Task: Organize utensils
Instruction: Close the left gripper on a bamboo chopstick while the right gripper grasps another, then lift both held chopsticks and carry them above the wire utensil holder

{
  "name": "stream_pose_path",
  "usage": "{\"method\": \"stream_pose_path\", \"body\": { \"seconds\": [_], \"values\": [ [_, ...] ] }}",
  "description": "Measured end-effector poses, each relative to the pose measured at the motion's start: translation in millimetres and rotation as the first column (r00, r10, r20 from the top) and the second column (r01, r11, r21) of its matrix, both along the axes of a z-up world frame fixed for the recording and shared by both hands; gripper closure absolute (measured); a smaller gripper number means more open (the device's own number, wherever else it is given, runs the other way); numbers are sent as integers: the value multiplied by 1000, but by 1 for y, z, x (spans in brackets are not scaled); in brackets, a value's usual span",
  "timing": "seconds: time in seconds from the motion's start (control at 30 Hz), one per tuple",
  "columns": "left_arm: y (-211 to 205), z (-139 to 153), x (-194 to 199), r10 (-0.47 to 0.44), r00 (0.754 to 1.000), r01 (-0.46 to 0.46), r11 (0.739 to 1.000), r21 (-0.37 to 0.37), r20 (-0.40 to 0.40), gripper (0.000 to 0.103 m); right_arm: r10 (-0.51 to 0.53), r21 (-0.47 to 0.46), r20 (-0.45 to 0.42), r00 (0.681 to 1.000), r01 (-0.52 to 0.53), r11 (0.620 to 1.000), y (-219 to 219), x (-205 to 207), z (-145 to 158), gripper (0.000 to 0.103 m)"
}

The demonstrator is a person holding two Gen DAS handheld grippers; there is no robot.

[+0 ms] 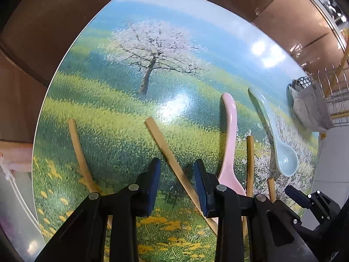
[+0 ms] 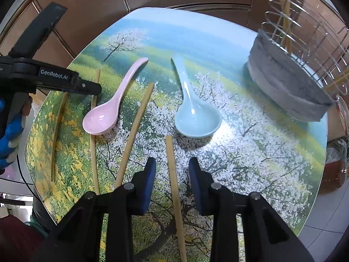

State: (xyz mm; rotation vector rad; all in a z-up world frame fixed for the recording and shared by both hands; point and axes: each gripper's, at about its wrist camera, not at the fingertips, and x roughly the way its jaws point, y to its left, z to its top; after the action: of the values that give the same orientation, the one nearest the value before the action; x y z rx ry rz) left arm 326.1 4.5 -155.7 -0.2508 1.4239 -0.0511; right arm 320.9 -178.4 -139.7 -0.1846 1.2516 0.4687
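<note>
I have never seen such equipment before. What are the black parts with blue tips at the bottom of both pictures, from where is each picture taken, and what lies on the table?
No robot is here: a person holds a two-finger gripper in each hand, and each has its own camera looking along the fingers. One picture is from the left gripper, the other from the right gripper. The blue tips are its finger pads.

On the table, printed with blossoming trees, lie a pink spoon, a pale blue spoon and several loose chopsticks. A wire rack with a grey wrap stands at the far right.

Nothing is held yet. Each gripper is open, with one chopstick lying between the pads.
</note>
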Motion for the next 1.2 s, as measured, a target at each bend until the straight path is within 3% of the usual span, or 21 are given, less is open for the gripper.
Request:
{"method": "stream_pose_path", "body": {
  "seconds": [0.27,0.43,0.67,1.03,1.2],
  "values": [
    [-5,-2,14,-81,997,80,996,45,12,83,18,-33,-24,1000,-19,999,8,10,-10,87],
    [-11,-5,20,-116,993,115,992,46,24,84,14,-42,-34,999,-15,999,9,14,-17,90],
    [-14,-8,31,-132,991,131,991,37,23,92,26,-74,-37,999,-29,997,13,19,-20,95],
    [-29,-10,50,-185,983,183,980,72,18,95,49,-107,-42,998,-53,993,24,25,-24,96],
    [-35,-8,40,-193,981,189,977,98,25,96,50,-115,-38,998,-54,992,25,22,-23,96]
  ]
}}
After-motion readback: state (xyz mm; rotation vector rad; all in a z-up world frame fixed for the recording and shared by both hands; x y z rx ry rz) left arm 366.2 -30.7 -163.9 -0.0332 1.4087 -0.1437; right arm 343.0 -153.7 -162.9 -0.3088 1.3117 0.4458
